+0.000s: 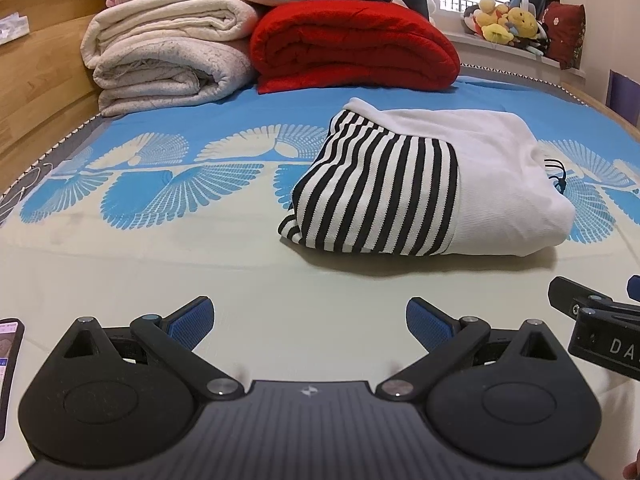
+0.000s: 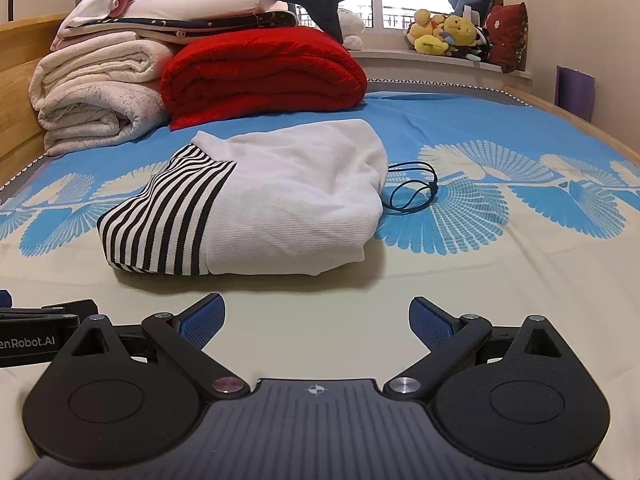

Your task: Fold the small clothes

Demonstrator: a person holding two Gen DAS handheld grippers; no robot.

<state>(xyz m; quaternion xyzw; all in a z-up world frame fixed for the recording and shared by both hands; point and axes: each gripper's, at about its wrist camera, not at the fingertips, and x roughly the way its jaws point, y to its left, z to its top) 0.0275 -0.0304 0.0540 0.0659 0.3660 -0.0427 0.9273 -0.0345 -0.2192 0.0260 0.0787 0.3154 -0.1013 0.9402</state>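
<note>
White-and-striped garment (image 2: 248, 200) lies folded on the bed (image 2: 500, 280) at 12 o'clock; both tongs, left (image 1: 310, 326) and right (image 2: 316, 326), gape empty. Folding looks finished.

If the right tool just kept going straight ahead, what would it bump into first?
Probably the folded striped garment. The right tool is open and points over bare bedsheet toward the garment's near white edge. It sits low, so it might brush the sheet first; depth is hard to judge.
</note>
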